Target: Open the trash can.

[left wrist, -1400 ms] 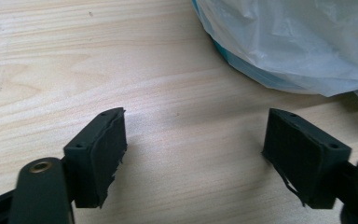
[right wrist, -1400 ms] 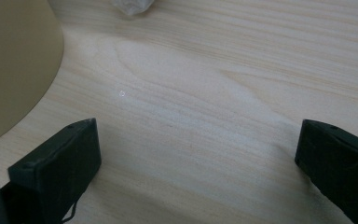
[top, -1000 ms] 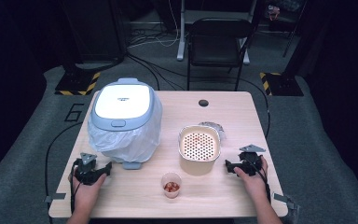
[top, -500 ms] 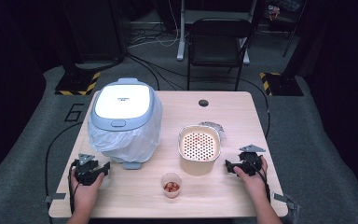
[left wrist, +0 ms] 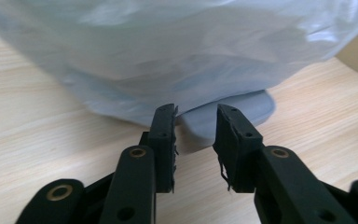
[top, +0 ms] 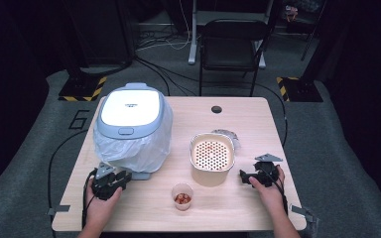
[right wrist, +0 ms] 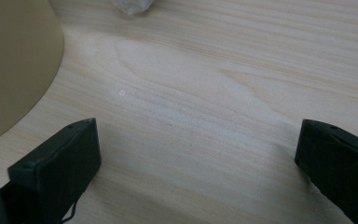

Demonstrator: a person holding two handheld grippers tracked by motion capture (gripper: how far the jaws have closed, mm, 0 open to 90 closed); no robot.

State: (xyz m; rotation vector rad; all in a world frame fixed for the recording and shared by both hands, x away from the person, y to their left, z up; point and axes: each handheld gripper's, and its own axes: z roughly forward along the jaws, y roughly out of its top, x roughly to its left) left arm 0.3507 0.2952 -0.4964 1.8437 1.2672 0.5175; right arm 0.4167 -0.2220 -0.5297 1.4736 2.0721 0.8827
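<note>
A pale blue bin [top: 131, 111] with a white lid and a clear plastic liner [left wrist: 177, 42] stands at the table's left. My left gripper [top: 110, 179] lies just in front of the bin. In the left gripper view its jaws [left wrist: 196, 114] point at the bin's grey foot pedal [left wrist: 242, 109]. They have just been closing, a narrow gap is left and nothing is between them. My right gripper [top: 252, 176] rests on the table to the right of a beige perforated container [top: 212, 157]. Its jaws [right wrist: 198, 126] stand wide open over bare wood, with the beige container's wall [right wrist: 14, 60] at the left.
A small cup [top: 182, 195] with red pieces stands near the front edge, between the two hands. Crumpled foil [top: 226, 134] lies behind the beige container. A cable hole [top: 217, 109] sits at the table's far side, and a black chair [top: 233, 44] stands beyond the table.
My left hand has shifted a little to the right, toward the bin's foot. The right hand has kept still.
</note>
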